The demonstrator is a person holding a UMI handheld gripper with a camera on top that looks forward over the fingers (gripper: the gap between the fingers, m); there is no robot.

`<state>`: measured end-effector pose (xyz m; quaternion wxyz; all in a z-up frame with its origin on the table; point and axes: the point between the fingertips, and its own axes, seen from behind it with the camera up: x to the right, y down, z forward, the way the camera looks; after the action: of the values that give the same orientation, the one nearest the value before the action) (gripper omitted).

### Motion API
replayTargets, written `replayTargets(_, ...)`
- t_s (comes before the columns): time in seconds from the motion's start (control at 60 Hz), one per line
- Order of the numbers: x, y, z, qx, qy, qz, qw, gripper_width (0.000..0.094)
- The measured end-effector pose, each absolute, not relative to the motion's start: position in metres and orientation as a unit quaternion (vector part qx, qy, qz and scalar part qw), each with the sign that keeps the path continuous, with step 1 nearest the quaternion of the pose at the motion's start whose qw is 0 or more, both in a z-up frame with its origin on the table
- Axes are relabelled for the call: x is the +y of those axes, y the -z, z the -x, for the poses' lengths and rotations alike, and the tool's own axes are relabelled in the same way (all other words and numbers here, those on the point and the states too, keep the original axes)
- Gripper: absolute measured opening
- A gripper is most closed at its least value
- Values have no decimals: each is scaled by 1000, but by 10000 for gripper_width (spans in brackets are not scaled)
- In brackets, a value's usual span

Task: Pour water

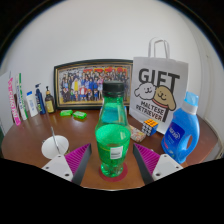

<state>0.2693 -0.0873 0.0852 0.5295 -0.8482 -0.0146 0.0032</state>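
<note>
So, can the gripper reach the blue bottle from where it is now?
Probably not directly: the gripper has the green cup between its open fingers, and the blue bottle stands off to the side, beyond one finger.

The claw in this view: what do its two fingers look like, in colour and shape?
The claw shows two fingers. Each bears a magenta pad on its inner face, triangular in this view and narrowing toward the tip. The outer part of each finger is white or light grey. No cables, markings or sleeves are visible.
</note>
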Motion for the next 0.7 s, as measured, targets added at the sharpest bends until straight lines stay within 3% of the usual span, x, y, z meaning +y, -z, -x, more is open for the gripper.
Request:
replayTargets(0.35, -227, -159, -214, 31, 63, 881, 467, 854)
replayTargets(0.55, -302, -205, -161, 40, 70, 882, 465, 850)
replayTargets(0.7, -332, -218, -135, 33, 65, 879, 471, 854)
